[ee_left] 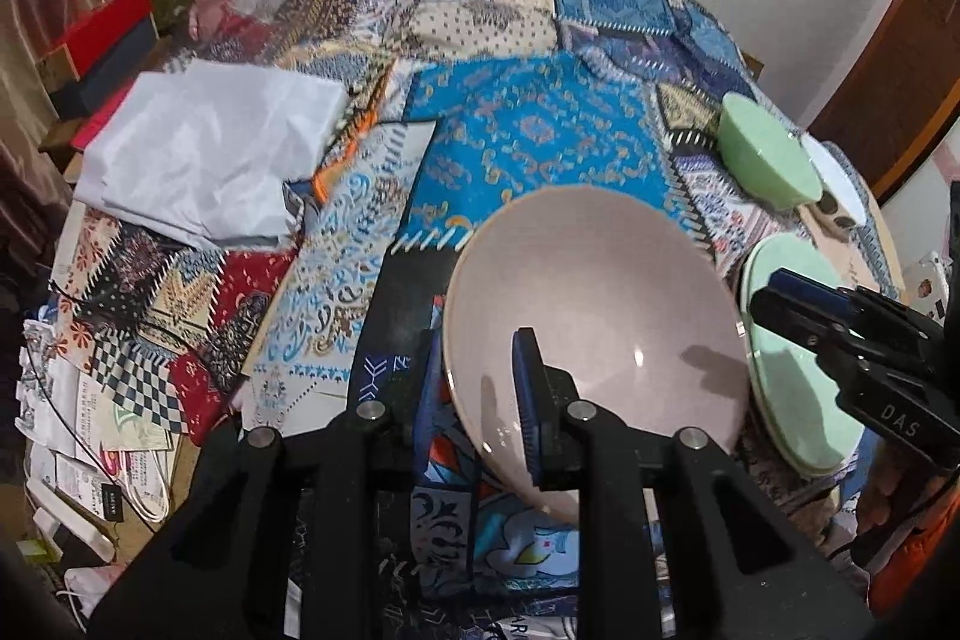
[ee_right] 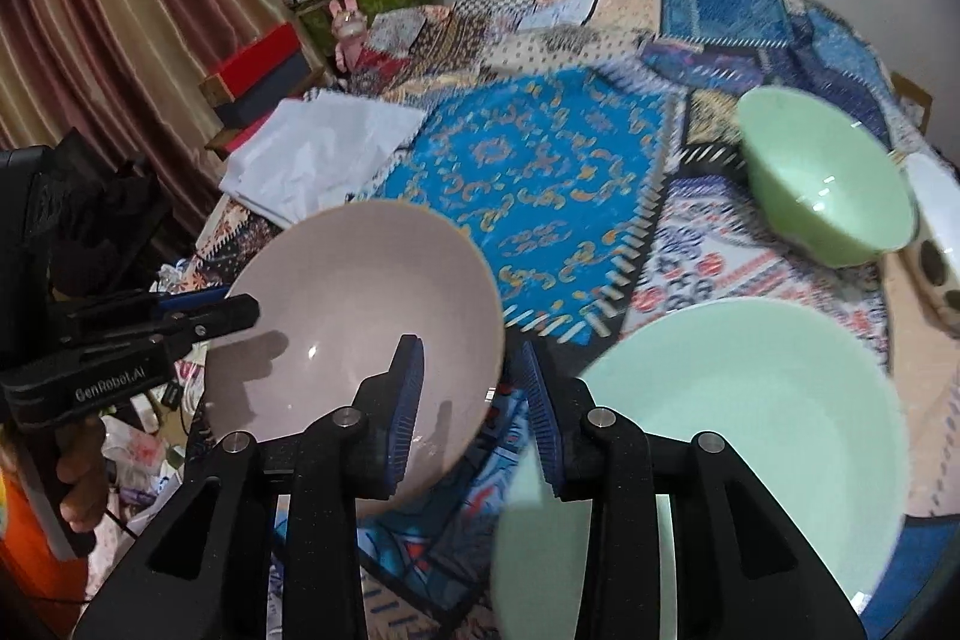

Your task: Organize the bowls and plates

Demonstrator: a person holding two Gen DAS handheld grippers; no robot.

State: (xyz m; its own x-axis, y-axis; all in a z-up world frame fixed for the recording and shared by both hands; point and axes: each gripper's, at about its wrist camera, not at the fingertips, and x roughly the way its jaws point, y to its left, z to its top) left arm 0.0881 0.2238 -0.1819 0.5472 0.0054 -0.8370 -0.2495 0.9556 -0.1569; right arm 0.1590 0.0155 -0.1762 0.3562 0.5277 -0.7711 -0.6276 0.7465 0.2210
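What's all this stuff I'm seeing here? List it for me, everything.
pink bowl: one, pale pink, rim clamped by both grippers.
green bowl: one, mint, far right on tablecloth.
green plate: one, mint, right of the pink bowl.
white dish: one, white, behind the green bowl, partly hidden.
white cloth: one, folded, far left.
tablecloth: one, patchwork, mostly blue.
left gripper: black, blue pads, shut on the pink bowl.
right gripper: black, blue pads, shut on the pink bowl.

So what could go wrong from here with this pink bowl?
1. The pink bowl hangs tilted, with the left gripper pinching only its rim; it could slip or swing.
2. The right gripper straddles the opposite rim, but its grip looks unsure.
3. The green plate sits close alongside; a drop could strike it.
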